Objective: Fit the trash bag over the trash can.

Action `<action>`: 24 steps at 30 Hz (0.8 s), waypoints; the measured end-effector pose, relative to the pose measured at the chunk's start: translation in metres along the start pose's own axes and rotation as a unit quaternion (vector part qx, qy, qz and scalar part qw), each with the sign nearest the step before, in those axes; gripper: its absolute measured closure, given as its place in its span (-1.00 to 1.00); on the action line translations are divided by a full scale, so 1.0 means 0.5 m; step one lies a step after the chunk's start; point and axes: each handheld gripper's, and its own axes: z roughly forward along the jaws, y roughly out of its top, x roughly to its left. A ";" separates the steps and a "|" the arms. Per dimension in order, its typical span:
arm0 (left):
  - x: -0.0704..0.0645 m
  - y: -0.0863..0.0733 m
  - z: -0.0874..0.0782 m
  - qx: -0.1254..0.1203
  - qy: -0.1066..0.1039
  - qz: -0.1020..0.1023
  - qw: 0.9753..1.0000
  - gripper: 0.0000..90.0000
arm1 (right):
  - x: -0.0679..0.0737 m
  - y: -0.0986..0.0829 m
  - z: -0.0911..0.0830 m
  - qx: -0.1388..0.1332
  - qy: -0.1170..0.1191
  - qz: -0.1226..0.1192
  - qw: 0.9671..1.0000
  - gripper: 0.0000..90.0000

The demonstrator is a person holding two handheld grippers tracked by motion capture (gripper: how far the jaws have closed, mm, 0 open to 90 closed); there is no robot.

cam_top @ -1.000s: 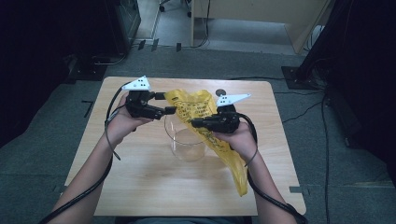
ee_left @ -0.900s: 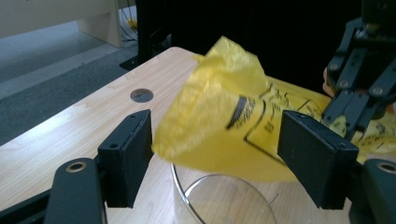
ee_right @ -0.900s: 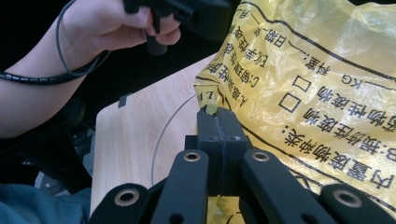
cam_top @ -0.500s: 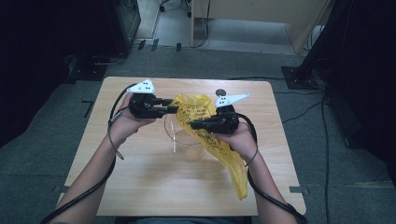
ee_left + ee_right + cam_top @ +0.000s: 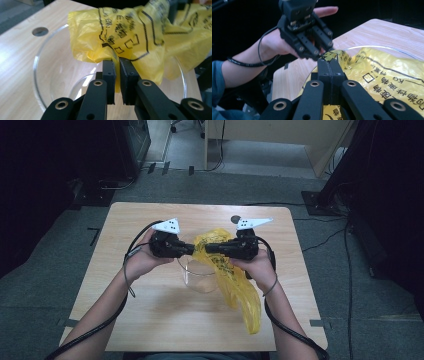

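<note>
A yellow plastic bag (image 5: 235,282) with black print hangs over a clear glass bowl (image 5: 192,280) at the middle of the wooden table (image 5: 150,320). My left gripper (image 5: 191,249) comes from the left, and in the left gripper view its jaws (image 5: 117,65) are pinched on a thin edge of the bag (image 5: 130,32) above the bowl (image 5: 37,60). My right gripper (image 5: 207,248) faces it from the right. Its jaws (image 5: 329,61) are shut on the bag's edge (image 5: 382,75), almost tip to tip with the left gripper (image 5: 307,32). The bag's tail trails toward the table's near right.
A small round hole (image 5: 235,219) sits in the tabletop behind the bowl. The table stands on grey floor, with dark equipment and cables at the left and right and a wooden furniture leg at the back. Bare wood lies left, right and in front of the bowl.
The left gripper has moved right and nearer, closing on the right gripper. The bag's top edge has bunched between them and no longer spreads over the bowl's far side.
</note>
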 end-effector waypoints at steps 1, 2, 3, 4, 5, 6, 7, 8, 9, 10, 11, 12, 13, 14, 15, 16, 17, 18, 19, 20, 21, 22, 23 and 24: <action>-0.002 0.000 0.001 0.002 -0.002 0.003 1.000 0.86 | -0.003 -0.001 0.000 -0.003 -0.002 0.003 1.000 1.00; -0.003 -0.001 0.001 0.003 -0.004 0.006 1.000 0.87 | -0.006 -0.001 0.001 -0.006 -0.005 0.004 1.000 1.00; -0.004 -0.001 0.002 0.003 -0.006 0.006 1.000 0.87 | -0.008 -0.001 0.003 -0.009 -0.005 0.008 1.000 1.00; -0.004 -0.001 0.003 0.003 -0.007 0.005 1.000 0.87 | -0.011 -0.001 0.005 -0.012 -0.007 0.012 1.000 1.00; -0.004 -0.002 0.003 0.005 -0.008 0.002 1.000 0.87 | -0.014 -0.001 0.006 -0.014 -0.007 0.015 1.000 1.00; -0.004 -0.003 0.003 0.006 -0.008 -0.001 1.000 0.87 | -0.018 -0.001 0.010 -0.018 -0.005 0.021 1.000 1.00; -0.003 -0.004 0.003 0.006 -0.011 -0.004 1.000 0.87 | -0.021 -0.001 0.013 -0.020 -0.007 0.025 0.999 1.00; -0.003 -0.005 0.003 0.007 -0.013 -0.008 1.000 0.87 | -0.026 -0.001 0.016 -0.019 -0.009 0.029 0.999 1.00; -0.002 -0.007 0.003 0.010 -0.014 -0.008 1.000 0.87 | -0.029 -0.002 0.019 -0.019 -0.014 0.031 0.999 1.00; -0.002 -0.008 0.003 0.009 -0.014 -0.007 1.000 0.87 | -0.032 -0.002 0.022 -0.017 -0.021 0.032 0.999 1.00; -0.001 -0.010 0.002 0.009 -0.015 -0.007 1.000 0.85 | -0.034 -0.003 0.023 -0.016 -0.025 0.033 0.999 1.00; 0.000 -0.011 0.001 0.009 -0.014 -0.007 1.000 0.82 | -0.037 -0.004 0.024 -0.015 -0.029 0.036 0.999 1.00; 0.001 -0.012 0.001 0.007 -0.012 -0.006 1.000 0.76 | -0.039 -0.005 0.025 -0.013 -0.027 0.039 0.999 1.00; 0.002 -0.013 0.000 0.004 -0.008 -0.004 1.000 0.67 | -0.040 -0.007 0.026 -0.012 -0.028 0.038 0.999 1.00; 0.002 -0.013 -0.002 0.002 -0.002 0.000 1.000 0.54 | -0.041 -0.008 0.027 -0.010 -0.029 0.040 0.999 1.00; 0.004 -0.013 -0.005 -0.006 0.003 0.001 1.000 0.38 | -0.041 -0.009 0.027 -0.008 -0.029 0.042 0.999 1.00; 0.006 -0.013 -0.008 -0.012 0.001 0.001 1.000 0.29 | -0.042 -0.010 0.027 -0.007 -0.028 0.042 0.999 1.00; 0.009 -0.012 -0.015 -0.023 0.001 -0.002 1.000 0.25 | -0.043 -0.011 0.028 -0.007 -0.028 0.043 0.999 1.00; 0.010 -0.011 -0.022 -0.031 0.005 -0.002 1.000 0.16 | -0.044 -0.012 0.028 -0.006 -0.029 0.044 0.999 1.00; 0.011 -0.009 -0.026 -0.037 0.007 0.000 0.999 0.08 | -0.045 -0.012 0.028 -0.004 -0.028 0.046 0.999 1.00; 0.010 -0.007 -0.033 -0.047 0.006 0.002 0.999 0.06 | -0.045 -0.013 0.029 -0.003 -0.028 0.046 0.999 1.00; 0.008 -0.004 -0.038 -0.060 0.003 0.003 0.998 0.04 | -0.046 -0.013 0.030 -0.002 -0.028 0.047 0.999 1.00; 0.006 -0.002 -0.041 -0.068 0.002 0.007 0.998 -0.01 | -0.046 -0.013 0.030 -0.001 -0.027 0.046 0.999 1.00; 0.004 0.000 -0.041 -0.071 0.001 0.010 0.997 -0.05 | -0.045 -0.013 0.031 -0.001 -0.028 0.046 0.999 1.00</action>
